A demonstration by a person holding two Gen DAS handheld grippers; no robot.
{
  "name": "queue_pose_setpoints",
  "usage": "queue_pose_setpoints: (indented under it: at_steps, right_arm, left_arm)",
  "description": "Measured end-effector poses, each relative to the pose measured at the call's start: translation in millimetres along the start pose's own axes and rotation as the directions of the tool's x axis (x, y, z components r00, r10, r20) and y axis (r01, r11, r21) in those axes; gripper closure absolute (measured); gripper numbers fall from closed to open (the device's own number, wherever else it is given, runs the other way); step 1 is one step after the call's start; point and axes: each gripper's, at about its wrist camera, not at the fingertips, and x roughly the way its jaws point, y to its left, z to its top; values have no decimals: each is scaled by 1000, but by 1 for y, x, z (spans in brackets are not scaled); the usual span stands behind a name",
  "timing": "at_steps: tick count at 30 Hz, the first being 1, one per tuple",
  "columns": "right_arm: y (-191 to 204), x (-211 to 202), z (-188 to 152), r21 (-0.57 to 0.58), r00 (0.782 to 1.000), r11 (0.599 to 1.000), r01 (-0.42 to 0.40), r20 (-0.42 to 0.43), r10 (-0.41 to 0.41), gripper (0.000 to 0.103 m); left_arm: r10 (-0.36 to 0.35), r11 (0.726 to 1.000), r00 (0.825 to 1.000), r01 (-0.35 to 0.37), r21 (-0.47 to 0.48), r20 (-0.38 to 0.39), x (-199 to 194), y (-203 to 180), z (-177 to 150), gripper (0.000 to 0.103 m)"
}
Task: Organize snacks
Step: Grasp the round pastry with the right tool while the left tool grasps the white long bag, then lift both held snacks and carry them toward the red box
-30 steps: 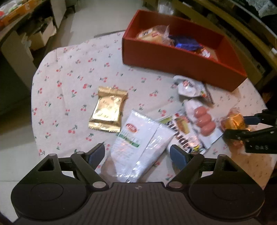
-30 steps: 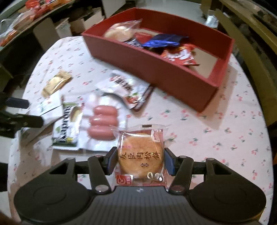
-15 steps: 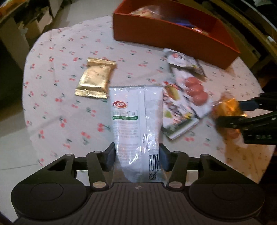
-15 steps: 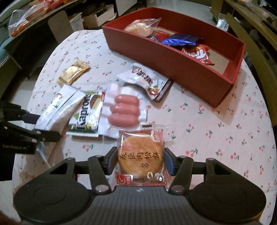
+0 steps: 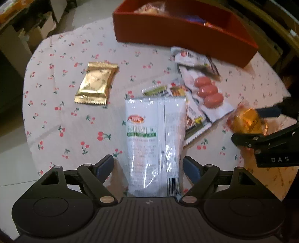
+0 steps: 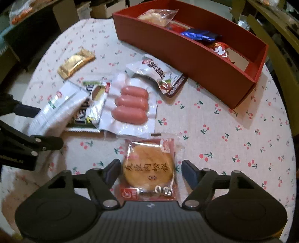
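At the desk's near edge, the left claw (image 5: 148, 166) stands released, its blue pads clear on both sides of a white pouch (image 5: 155, 138) that lies lengthwise between them. The pouch's far end overlaps a green bar (image 5: 194, 115). Left of the pouch, apart from it on the cherry-print cloth (image 5: 61, 115), lies a gold packet (image 5: 96, 86).

The right claw (image 6: 151, 169) is also released. A round cake (image 6: 149, 169) in a clear red-trimmed wrapper sits between its fingers, with a gap showing on the right side; on the left the finger stands just beside the wrapper, and I cannot tell whether they touch. From the left wrist view the same cake (image 5: 246, 119) shows orange between the right claw's dark fingers, toward the desk's right edge.

Just beyond the cake lies a sausage pack (image 6: 130, 107) with three pink sausages, its left edge over the green bar. A white-and-brown snack bag (image 6: 158, 74) lies past it, close to the red box (image 6: 186, 56) at the desk's far edge. Inside the box are a bun in clear wrap (image 6: 158, 15), a blue wrapper (image 6: 201, 34) and a red packet (image 6: 220, 49); its right end shows bare bottom.
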Motion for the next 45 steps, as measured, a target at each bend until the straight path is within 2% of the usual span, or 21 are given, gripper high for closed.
queue_pose_setpoints:
  at_steps: [3,5,6,7,8,12,25,45]
  right_arm:
    - [-3,0,0,17,1000,1000,-6,7,5,17]
    - [-3,-3,-1,17,1000,1000,-6,15,6,25]
    - [-2,-5,-2,12,1000,1000,-7,22,6,34]
    - [0,-7,-3,10,1000,1000,2,28,-2,34]
    - [1,-7,-4,10,1000,1000,6,29,-7,34]
    - [9,-12,-9,0,999,1000,17,44,-17,34]
    - [17,-48,-19,62,986,998,0,166,-10,34]
    - [-3,-58,2,140,970,990,28,235,-61,34]
  left_arm:
    - [18,999,1000,-18,28,2,0,-6,-3,18]
    - [28,999,1000,-28,39,3,-1,-8,-6,21]
    - [33,998,999,-34,44,8,-2,-10,-6,25]
    - [33,998,999,-34,46,13,-4,-11,-7,36]
    - [19,999,1000,-19,42,14,-6,-12,-8,42]
    - [15,999,1000,-16,44,14,-9,-18,-11,45]
    - [-32,998,992,25,60,124,-38,-43,-11,47]
    - [51,995,973,-69,71,225,-44,-58,16,52]
